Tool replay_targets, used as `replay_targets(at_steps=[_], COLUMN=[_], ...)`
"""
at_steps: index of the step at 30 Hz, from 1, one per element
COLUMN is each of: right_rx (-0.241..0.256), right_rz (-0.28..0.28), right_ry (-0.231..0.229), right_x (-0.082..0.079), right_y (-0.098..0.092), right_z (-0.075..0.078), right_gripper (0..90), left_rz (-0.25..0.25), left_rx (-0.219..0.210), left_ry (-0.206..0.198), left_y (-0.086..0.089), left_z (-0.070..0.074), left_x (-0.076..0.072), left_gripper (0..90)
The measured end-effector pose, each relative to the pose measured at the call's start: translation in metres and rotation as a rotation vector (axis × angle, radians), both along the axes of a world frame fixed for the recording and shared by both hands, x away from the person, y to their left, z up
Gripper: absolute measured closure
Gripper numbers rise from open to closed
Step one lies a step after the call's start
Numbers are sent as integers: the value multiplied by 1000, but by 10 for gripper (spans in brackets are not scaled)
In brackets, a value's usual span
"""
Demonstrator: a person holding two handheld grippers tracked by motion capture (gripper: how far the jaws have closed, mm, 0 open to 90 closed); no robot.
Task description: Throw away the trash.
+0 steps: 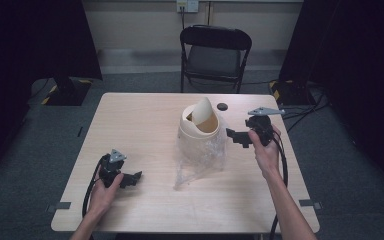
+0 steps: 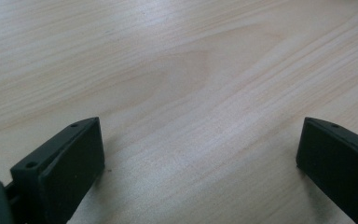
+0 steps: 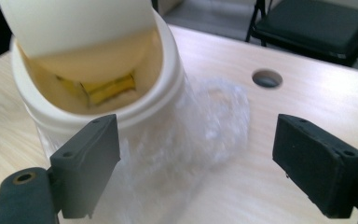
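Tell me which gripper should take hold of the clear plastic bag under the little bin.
Right. The right gripper hangs open right beside the cream swing-lid bin, its view looking straight at the clear plastic bag. The left gripper, also open, sits near the table's front-left, looking at bare wood.

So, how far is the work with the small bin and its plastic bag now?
Done: the clear bag hangs down outside the cream bin, bunched on the table; the swing lid is tipped open.
In hand: nothing. The right gripper is open beside the bin; the left gripper is open over bare wood.
Left: probably gripping the bag.
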State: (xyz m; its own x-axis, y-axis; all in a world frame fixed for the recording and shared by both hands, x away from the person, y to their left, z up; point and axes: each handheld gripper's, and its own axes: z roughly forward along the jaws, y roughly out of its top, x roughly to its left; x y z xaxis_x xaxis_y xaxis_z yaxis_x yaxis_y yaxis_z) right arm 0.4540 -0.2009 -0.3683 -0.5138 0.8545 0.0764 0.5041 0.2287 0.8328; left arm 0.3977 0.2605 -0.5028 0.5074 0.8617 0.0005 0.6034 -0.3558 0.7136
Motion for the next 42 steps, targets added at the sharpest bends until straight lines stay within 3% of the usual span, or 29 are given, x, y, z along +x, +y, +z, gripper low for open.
replay_targets(at_steps=[23, 32, 42], right_rx=[1, -36, -56], right_rz=[-73, -99, -119], right_ry=[23, 62, 87], right_x=[-53, -71, -79], right_y=[-39, -48, -56], right_z=[-40, -70, -99], right_gripper=[145, 148, 160], left_rz=[4, 7, 13], left_rx=[3, -1, 0], left_ry=[-1, -2, -1], left_y=[2, 2, 2], left_z=[0, 0, 0], left_x=[-3, -3, -4], left_gripper=[3, 3, 3])
